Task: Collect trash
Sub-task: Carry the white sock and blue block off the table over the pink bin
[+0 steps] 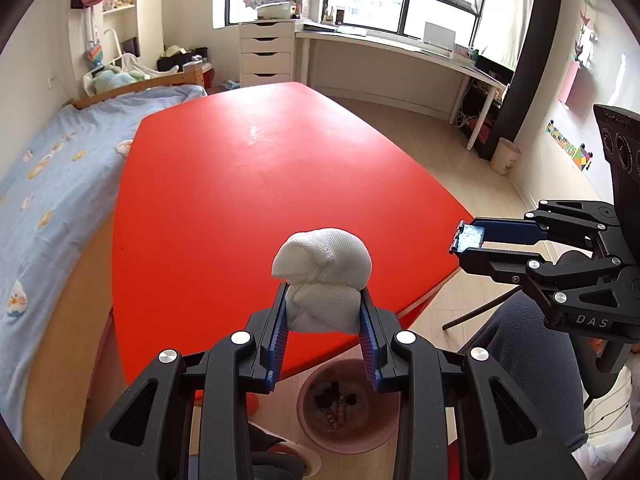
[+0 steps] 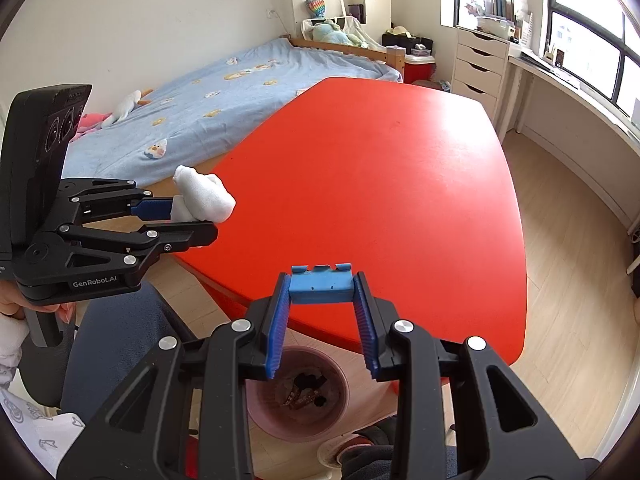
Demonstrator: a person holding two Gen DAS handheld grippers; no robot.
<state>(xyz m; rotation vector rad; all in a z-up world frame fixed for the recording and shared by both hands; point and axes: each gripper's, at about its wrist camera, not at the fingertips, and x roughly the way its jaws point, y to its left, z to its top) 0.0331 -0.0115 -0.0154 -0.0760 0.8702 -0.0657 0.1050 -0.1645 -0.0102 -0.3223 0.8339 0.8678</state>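
My left gripper (image 1: 323, 304) is shut on a white balled-up cloth (image 1: 322, 276) and holds it in the air over the near edge of the red table (image 1: 256, 184). The cloth also shows in the right wrist view (image 2: 204, 198), with the left gripper (image 2: 188, 216) at the left. My right gripper (image 2: 322, 292) is shut on a small blue plastic piece (image 2: 321, 284) above the table's near edge; it appears in the left wrist view (image 1: 466, 242) at the right. A pink trash bin (image 1: 348, 404) stands on the floor below both grippers, also in the right wrist view (image 2: 298, 396), with dark scraps inside.
A bed with a blue cover (image 1: 52, 168) runs along the table's left side. A white drawer unit (image 1: 266, 52) and a long desk (image 1: 400, 50) stand under the window. A small white bin (image 1: 505, 156) is on the floor at the right. The person's knee (image 1: 532, 364) is near the bin.
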